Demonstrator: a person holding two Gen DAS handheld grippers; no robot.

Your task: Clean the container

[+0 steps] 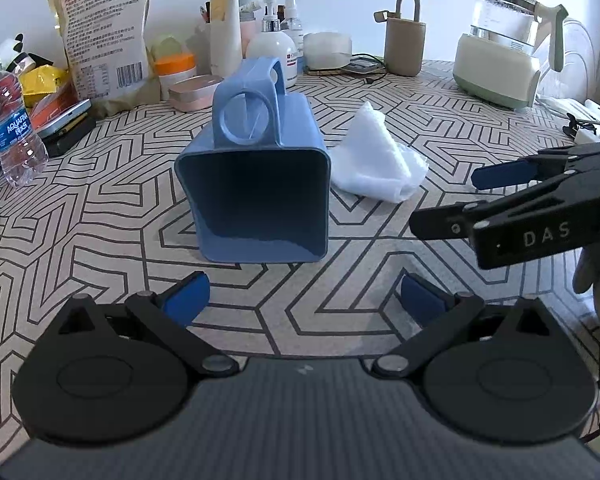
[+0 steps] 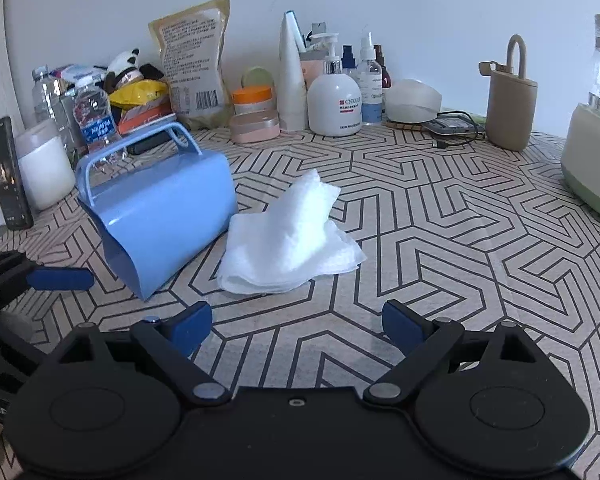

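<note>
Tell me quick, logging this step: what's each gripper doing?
Left gripper: open, holding nothing.
Right gripper: open, holding nothing.

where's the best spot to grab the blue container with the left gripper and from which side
Probably the upper rim of its open mouth. The blue container lies on its side with the mouth facing the open left gripper, so one finger could slide inside and one over the top wall, coming straight from the front. The looped handles on top are an alternative.
</note>
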